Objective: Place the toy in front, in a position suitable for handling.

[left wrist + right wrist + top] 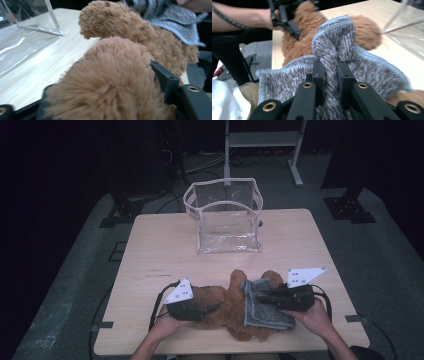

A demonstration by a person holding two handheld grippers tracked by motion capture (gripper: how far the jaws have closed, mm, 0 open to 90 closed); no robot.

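While the left gripper (pixel 212 308) clamps the teddy bear's (pixel 227 307) fuzzy limb to pin it on the surface (pixel 160 250), the right gripper (pixel 329 72) pinches a fold of grey knit cloth (pixel 337 42) draped over it. The high view adds the clear bag (pixel 225 215) standing behind.

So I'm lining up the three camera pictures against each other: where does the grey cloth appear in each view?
High view: the grey cloth lies near the bottom edge, right of centre, draped over the brown teddy bear.
Left gripper view: top right corner, beyond the bear's fur.
Right gripper view: centre and bottom, pinched in a fold by the right gripper.
Shared landmark: the clear plastic bag, also at top left and top right.
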